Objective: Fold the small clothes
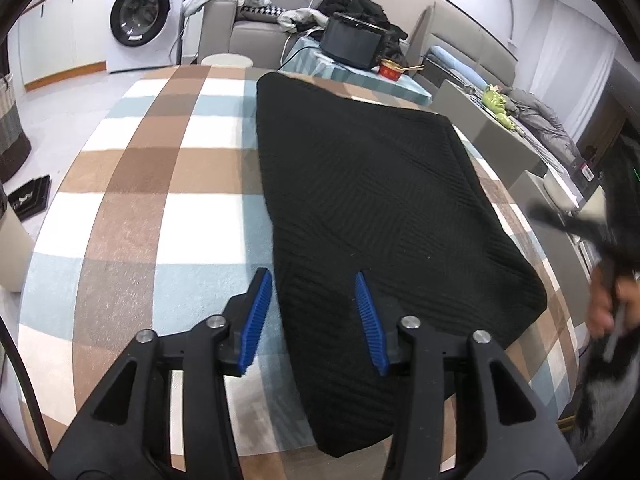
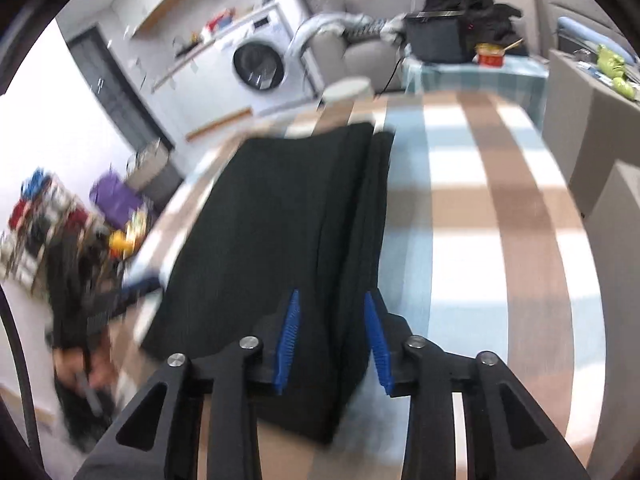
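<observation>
A black ribbed garment (image 1: 372,200) lies folded flat as a long rectangle on the checked tablecloth (image 1: 160,168). My left gripper (image 1: 314,284) is open and empty, hovering over the garment's near left edge, one blue pad over the cloth and one over the garment. In the right wrist view the garment (image 2: 280,220) shows a folded strip along its right side. My right gripper (image 2: 331,308) is open and empty, its jaws straddling that right edge near the near end. The right wrist view is motion-blurred.
A washing machine (image 1: 140,16) stands at the back left. A black box (image 1: 352,40) and a red bowl (image 1: 392,70) sit on a side table beyond the table's far edge. Grey chairs (image 1: 500,148) stand on the right. The other gripper and hand (image 1: 608,264) show blurred at right.
</observation>
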Tool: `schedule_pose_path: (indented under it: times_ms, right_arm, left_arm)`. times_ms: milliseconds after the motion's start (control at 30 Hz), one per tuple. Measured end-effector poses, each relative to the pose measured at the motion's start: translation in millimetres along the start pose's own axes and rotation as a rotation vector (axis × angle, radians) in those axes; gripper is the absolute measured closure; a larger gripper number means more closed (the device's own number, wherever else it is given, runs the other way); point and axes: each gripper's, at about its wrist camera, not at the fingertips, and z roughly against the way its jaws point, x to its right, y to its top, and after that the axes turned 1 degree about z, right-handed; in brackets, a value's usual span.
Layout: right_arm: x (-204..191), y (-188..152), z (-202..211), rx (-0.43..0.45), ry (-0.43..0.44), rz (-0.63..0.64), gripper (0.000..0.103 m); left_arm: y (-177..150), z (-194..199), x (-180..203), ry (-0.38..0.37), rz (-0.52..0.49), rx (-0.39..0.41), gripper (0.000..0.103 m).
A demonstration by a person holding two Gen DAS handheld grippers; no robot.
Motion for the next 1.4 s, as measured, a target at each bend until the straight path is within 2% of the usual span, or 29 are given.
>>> schedule_pose_path:
  times_ms: [100,233,267,300,367,400,467,533,633,733,867,967,1000,1033,1067,1100,1133,1233,1333,1400]
  right_arm:
    - [13.4,28.8,-33.2,0.028,-0.036,-0.057,0.066]
    - [22.6,48.1,-77.9,-0.016,-0.009,-0.099,0.067]
    - [21.2,50.9,-87.7,-0.028,-0.008,-0.096,0.08]
    - [21.1,53.5,-92.8,-0.039,-0.003,-0.09,0.088]
    - [15.0,56.1,-89.3,0.006,0.041,-0.065,0.092]
    - [14.1,57.7,-87.6,0.023,0.043,-0.056,0.092]
    - [23.3,59.3,-103.3,-0.038,-0.031,-0.077,0.092]
    - [34.2,59.5,-114.2,-0.079,-0.017,-0.125,0.092]
    - [34.0,65.3,-97.2,-0.014,-0.007,-0.137,0.086]
    - [34.8,71.6,-83.5,0.037,0.011,-0.171,0.085]
    - [26.9,80.8,-81.1,0.087,0.05,-0.14,0.085]
    - [28.8,84.6,-102.7,0.051,0.081,-0.152,0.085]
    - [30.9,83.8,-109.8,0.035,0.05,-0.149,0.085]
    - [34.8,81.6,-117.7,0.003,0.011,-0.156,0.089]
    - [40.9,81.8,-122.8,-0.012,0.012,-0.178,0.095]
    - [42.4,81.3,-120.6,-0.008,0.021,-0.194,0.095]
    - [40.2,81.7,-114.3,-0.014,0.012,-0.188,0.094]
    - [26.9,74.0,-91.2,-0.019,-0.003,-0.119,0.078]
    - [19.9,49.8,-69.0,-0.067,-0.017,-0.097,0.052]
    - [17.0,30.3,-59.2,-0.096,0.007,-0.112,0.052]
  left_arm:
    - [-2.8,0.6,6.8,-0.009,-0.019,-0.002,0.054]
    - [-12.9,-4.1,17.6,-0.011,-0.067,-0.028,0.053]
    - [-15.8,-6.7,19.1,-0.01,-0.074,-0.039,0.053]
    - [-17.5,-8.7,19.7,-0.011,-0.075,-0.048,0.053]
    - [-20.5,-10.9,19.7,-0.006,-0.076,-0.056,0.053]
    - [-20.8,-11.0,19.9,-0.004,-0.078,-0.056,0.053]
    - [-20.8,-10.4,19.5,-0.007,-0.075,-0.056,0.053]
    - [-20.3,-10.9,17.8,-0.001,-0.071,-0.059,0.053]
    - [-19.7,-11.1,14.3,0.009,-0.063,-0.066,0.053]
    - [-18.3,-9.5,12.9,0.004,-0.051,-0.061,0.053]
    - [-15.8,-10.9,16.2,0.001,-0.061,-0.057,0.053]
    - [-15.1,-12.0,18.6,0.004,-0.07,-0.059,0.053]
    - [-15.3,-12.1,18.9,0.005,-0.073,-0.06,0.053]
    - [-15.4,-12.1,18.8,0.007,-0.075,-0.06,0.053]
    - [-15.5,-11.8,18.4,0.007,-0.074,-0.061,0.053]
    - [-15.5,-11.2,17.9,0.009,-0.073,-0.061,0.053]
    - [-15.5,-10.1,17.3,0.01,-0.071,-0.06,0.053]
    - [-15.6,-5.9,14.4,-0.003,-0.057,-0.054,0.053]
    - [-15.7,-3.2,13.6,-0.024,-0.053,-0.052,0.053]
    - [-16.2,-4.8,14.0,-0.031,-0.045,-0.059,0.053]
